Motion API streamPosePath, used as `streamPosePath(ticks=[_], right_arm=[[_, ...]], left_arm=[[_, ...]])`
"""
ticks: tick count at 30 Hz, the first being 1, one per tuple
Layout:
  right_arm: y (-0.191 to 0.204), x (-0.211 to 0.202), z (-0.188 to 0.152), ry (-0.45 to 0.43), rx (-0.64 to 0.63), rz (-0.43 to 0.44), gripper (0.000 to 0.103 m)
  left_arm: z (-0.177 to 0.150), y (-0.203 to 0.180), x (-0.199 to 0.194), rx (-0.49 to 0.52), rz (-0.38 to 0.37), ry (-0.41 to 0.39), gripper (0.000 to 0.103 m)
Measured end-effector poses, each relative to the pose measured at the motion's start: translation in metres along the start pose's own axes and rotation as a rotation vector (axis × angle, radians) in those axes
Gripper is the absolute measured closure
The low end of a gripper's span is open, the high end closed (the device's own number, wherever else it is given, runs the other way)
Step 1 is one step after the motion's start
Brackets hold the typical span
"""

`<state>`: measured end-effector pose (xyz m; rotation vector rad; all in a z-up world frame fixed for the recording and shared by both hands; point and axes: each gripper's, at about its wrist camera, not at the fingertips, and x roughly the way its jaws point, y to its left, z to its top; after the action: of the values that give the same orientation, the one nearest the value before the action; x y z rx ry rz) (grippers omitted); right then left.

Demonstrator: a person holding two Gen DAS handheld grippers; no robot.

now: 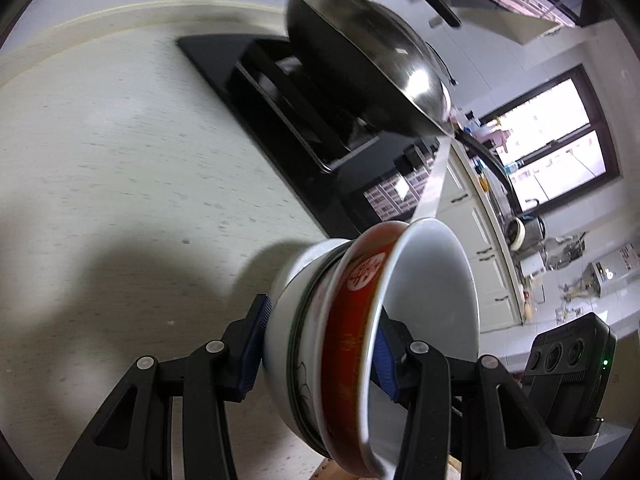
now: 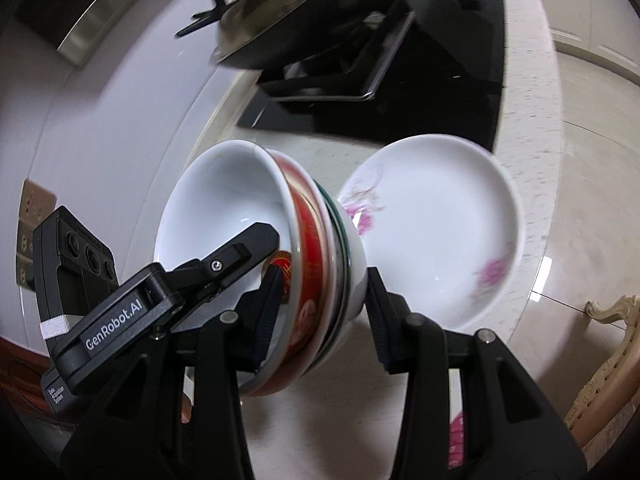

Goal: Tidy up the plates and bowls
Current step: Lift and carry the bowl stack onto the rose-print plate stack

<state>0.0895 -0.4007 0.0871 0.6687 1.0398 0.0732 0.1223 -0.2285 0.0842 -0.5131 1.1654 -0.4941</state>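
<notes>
A nested stack of bowls is held over the counter: a red-banded bowl [image 1: 348, 344] with a white inside sits in a white bowl [image 1: 284, 320] with a green rim. My left gripper [image 1: 316, 356] is shut on the stack, one blue pad on each side. In the right wrist view my right gripper [image 2: 320, 300] is shut on the same stack [image 2: 308, 264], and the left gripper [image 2: 224, 264] reaches in from the left. A white plate [image 2: 436, 228] with pink flowers lies on the counter just right of the stack.
A black hob [image 1: 280, 92] with a steel-lidded wok [image 1: 372, 52] stands beyond the bowls on the pale counter [image 1: 120, 168]. The wok also shows in the right wrist view [image 2: 288, 12]. The counter's front edge [image 2: 548, 160] curves at the right, with floor below.
</notes>
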Motion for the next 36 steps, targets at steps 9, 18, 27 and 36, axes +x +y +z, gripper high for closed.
streamPosePath(ticks=[9, 18, 27, 36], right_arm=[[-0.033, -0.002, 0.018, -0.008, 0.059, -0.063, 0.059], [-0.047, 0.018, 0.029, 0.030, 0.085, -0.092, 0.059], [-0.052, 0.034, 0.033, 0.047, 0.073, -0.096, 0.059], [-0.055, 0.026, 0.038, -0.004, 0.052, -0.104, 0.046]], left_arm=[[-0.001, -0.018, 0.042, 0.023, -0.036, 0.078, 0.055], [0.003, -0.016, 0.067, 0.012, -0.021, 0.124, 0.055], [0.006, -0.015, 0.080, 0.006, -0.016, 0.128, 0.052], [0.009, -0.022, 0.078, 0.025, -0.068, 0.126, 0.023]])
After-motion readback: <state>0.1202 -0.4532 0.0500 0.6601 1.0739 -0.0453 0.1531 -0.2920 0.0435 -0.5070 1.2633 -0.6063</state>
